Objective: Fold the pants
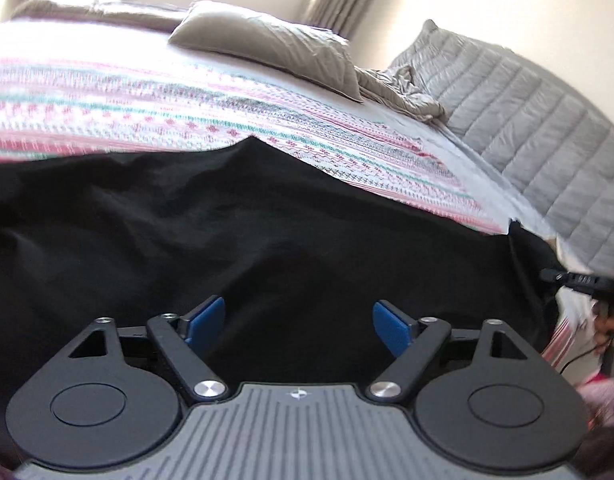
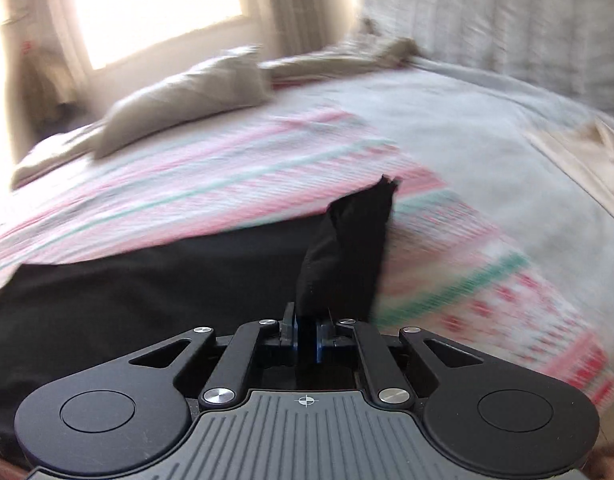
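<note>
The black pants lie spread on a patterned pink, white and green blanket on the bed. My left gripper is open, its blue pads apart just above the black cloth. My right gripper is shut on a bunched corner of the pants, which stands lifted above the blanket; the rest of the pants lies flat to the left. The right gripper also shows at the right edge of the left wrist view, at the lifted edge of the cloth.
Beige pillows lie at the head of the bed. A grey quilted cover lies along the bed's right side. A bright window with curtains is behind. The right wrist view is motion-blurred.
</note>
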